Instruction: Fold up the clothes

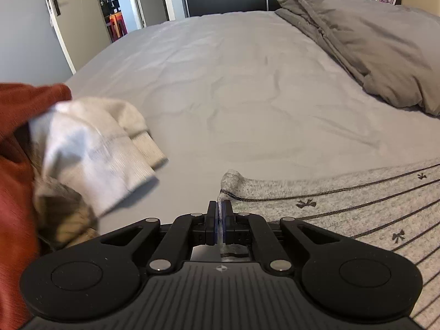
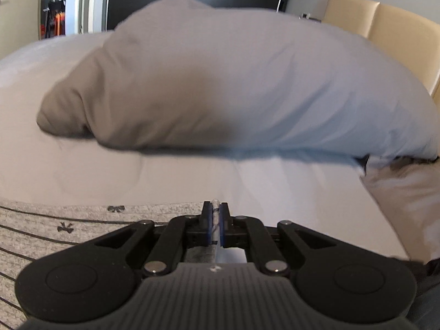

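Observation:
A grey knit garment (image 1: 343, 200) with thin dark stripes and small bow prints lies on the bed. My left gripper (image 1: 220, 209) is shut on its left edge, and a small fold of the fabric bunches up just past the fingertips. In the right wrist view the same grey garment (image 2: 55, 228) spreads out to the left, and my right gripper (image 2: 216, 211) is shut on its right edge, a thin strip of cloth pinched between the blue pads.
A heap of other clothes, white (image 1: 90, 148) and rust-red (image 1: 16, 165), sits at the left. Grey pillows (image 1: 365, 44) lie at the back right, and one pillow (image 2: 220, 82) lies close ahead of the right gripper. The grey bedsheet (image 1: 220, 82) stretches ahead. A door (image 1: 55, 13) stands beyond.

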A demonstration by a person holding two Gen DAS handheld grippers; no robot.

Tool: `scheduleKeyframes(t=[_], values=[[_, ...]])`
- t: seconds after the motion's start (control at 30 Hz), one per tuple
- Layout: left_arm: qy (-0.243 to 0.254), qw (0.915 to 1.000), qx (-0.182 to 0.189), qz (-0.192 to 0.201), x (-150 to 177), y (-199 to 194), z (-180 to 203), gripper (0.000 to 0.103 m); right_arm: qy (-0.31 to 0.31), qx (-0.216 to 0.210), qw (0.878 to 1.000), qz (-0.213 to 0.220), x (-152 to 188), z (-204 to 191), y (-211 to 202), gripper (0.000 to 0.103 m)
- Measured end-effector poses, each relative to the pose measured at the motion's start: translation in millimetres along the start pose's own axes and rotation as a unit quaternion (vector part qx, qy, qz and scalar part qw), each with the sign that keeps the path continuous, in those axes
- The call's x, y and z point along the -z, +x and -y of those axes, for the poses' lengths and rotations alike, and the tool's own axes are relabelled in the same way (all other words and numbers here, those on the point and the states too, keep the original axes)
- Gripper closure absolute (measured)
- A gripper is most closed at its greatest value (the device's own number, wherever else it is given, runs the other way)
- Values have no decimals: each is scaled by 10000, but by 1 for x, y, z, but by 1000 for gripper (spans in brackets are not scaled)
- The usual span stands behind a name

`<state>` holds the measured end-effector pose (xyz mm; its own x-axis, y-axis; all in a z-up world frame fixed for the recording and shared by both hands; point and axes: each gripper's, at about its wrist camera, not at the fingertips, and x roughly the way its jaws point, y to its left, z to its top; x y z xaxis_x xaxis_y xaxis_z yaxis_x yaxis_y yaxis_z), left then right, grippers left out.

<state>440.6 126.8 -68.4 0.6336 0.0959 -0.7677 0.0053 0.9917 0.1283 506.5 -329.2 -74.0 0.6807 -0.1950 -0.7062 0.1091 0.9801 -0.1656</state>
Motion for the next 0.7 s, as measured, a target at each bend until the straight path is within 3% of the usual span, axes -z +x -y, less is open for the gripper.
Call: scheduleKeyframes(t=[0.07,0.13,0.17,0.2,0.3,0.43,0.7], values=[[-4,10000,-54,35,4,3,2,100,28,-2,10000,-30,5,0,5,94],[-28,9998,-147,109,5,0,2,86,-15,-31,9999,-115,6,-1,7,87],[-86,9997,-183,124,5,-3,0,70,-46,0,9999,-123,6,-1,4,66],[-156,9995,-223,161,5,-8,-3,55,-69,43,9999,-102,5,-1,1,54],[-214,9986,-263,408,8,-33,-9,53,-74,-137,9999,11,6,0,-18,55],[-100,9989,209,410,26,-73,-8,55,-104,-535,9985,33,19,-4,-56,56],[480,9941,916,314,96,-175,13,61,-471,-1345,9893,-312,87,-26,-160,55]])
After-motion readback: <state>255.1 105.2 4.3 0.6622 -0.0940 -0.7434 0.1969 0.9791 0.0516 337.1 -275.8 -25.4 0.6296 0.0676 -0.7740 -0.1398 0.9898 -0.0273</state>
